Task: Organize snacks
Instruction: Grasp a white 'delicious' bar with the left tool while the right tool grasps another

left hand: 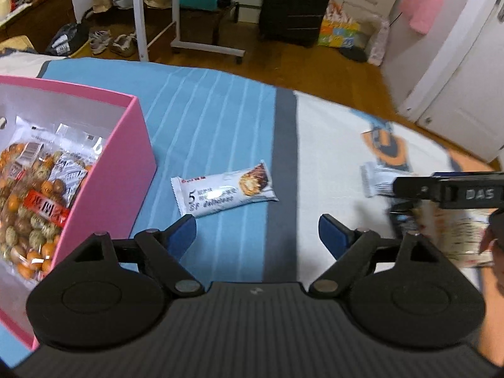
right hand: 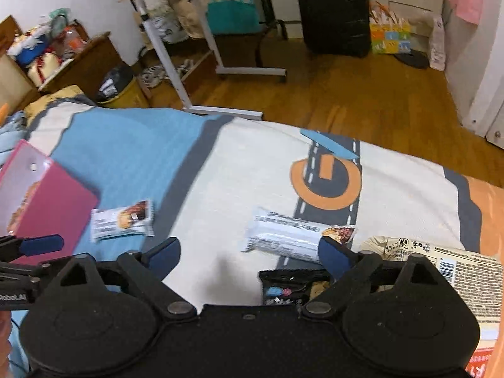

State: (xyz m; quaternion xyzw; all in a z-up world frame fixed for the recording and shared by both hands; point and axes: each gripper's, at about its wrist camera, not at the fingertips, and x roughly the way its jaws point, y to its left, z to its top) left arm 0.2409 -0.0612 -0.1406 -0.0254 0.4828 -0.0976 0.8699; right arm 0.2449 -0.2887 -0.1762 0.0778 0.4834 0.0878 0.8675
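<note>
Two white snack bars (right hand: 122,220) (right hand: 293,236) on bedspread (right hand: 239,170) — one pink box (left hand: 119,170), perhaps half-full.

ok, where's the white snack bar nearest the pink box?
Left wrist view, centre: the white snack bar lies on the blue bedspread, just right of the pink box.

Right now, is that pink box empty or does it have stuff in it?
Not empty. The pink box is open on top, and snack bags lie inside it.
</note>
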